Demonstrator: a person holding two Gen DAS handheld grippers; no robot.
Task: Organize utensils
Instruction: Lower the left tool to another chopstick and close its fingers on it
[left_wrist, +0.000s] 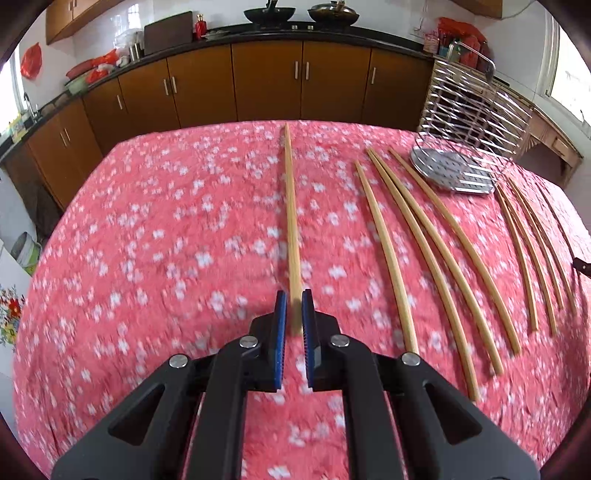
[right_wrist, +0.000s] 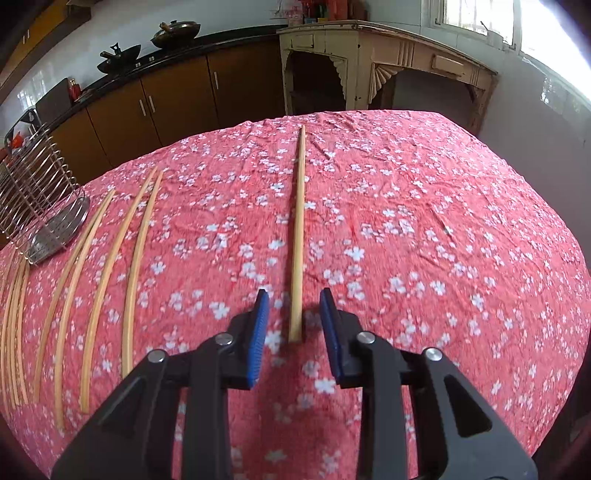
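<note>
In the left wrist view, our left gripper (left_wrist: 293, 312) sits at the bottom centre of the frame with its blue pads (left_wrist: 280, 321) drawn together on the near end of one chopstick (left_wrist: 291, 221), which runs straight up the middle of the frame over the pink flowered tablecloth (left_wrist: 166, 240). To the right of it we see four loose chopsticks (left_wrist: 424, 251) lying on the cloth, fanned side by side, and further right another small bunch near the frame's edge. The wire utensil rack (left_wrist: 469, 122) lies tipped on its side in the upper right, its perforated base (left_wrist: 452, 171) facing us.

In the right wrist view, our right gripper (right_wrist: 294, 314) is at the bottom centre with its fingers apart. A single chopstick (right_wrist: 298, 236) lies on the cloth between them, and the pads do not touch it. More chopsticks spread across the left of the frame, and the rack shows at the left edge. Brown cabinets (right_wrist: 147, 107) line the back in the upper left.
</note>
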